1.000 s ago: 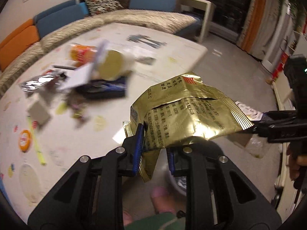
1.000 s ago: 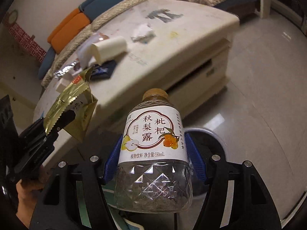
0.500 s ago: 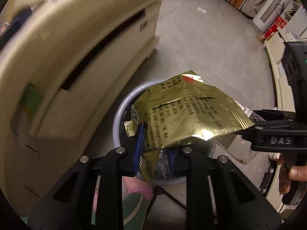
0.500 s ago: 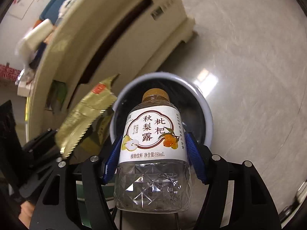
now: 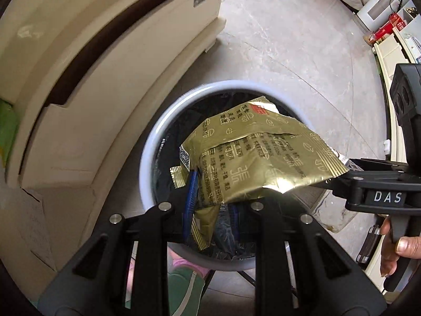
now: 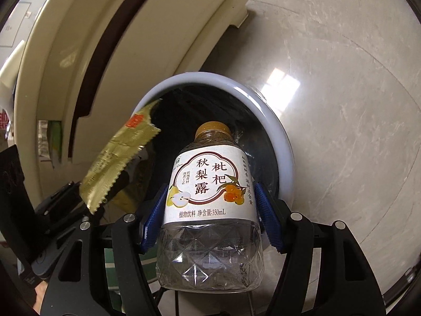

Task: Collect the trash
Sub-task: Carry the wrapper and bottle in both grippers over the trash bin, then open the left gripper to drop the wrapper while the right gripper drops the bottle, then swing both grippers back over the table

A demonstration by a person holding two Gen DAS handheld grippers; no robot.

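Two pieces of trash hang over the round, pale-rimmed bin (image 5: 147, 155) lined with black plastic, beside a cream cabinet (image 5: 105, 60). My left gripper (image 5: 211, 210) pinches a crinkled gold foil packet (image 5: 263, 163) printed with Chinese characters between its blue pads. My right gripper (image 6: 210, 216) clasps an empty clear plastic bottle (image 6: 210, 210), faceted at the base and amber-capped; its label reads "350mL". "DAS" marks the right gripper's black body.

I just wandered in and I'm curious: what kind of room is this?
Probably a home living area: a cream low table on a polished tile floor, a lined waste bin beside it, shelves with household clutter.
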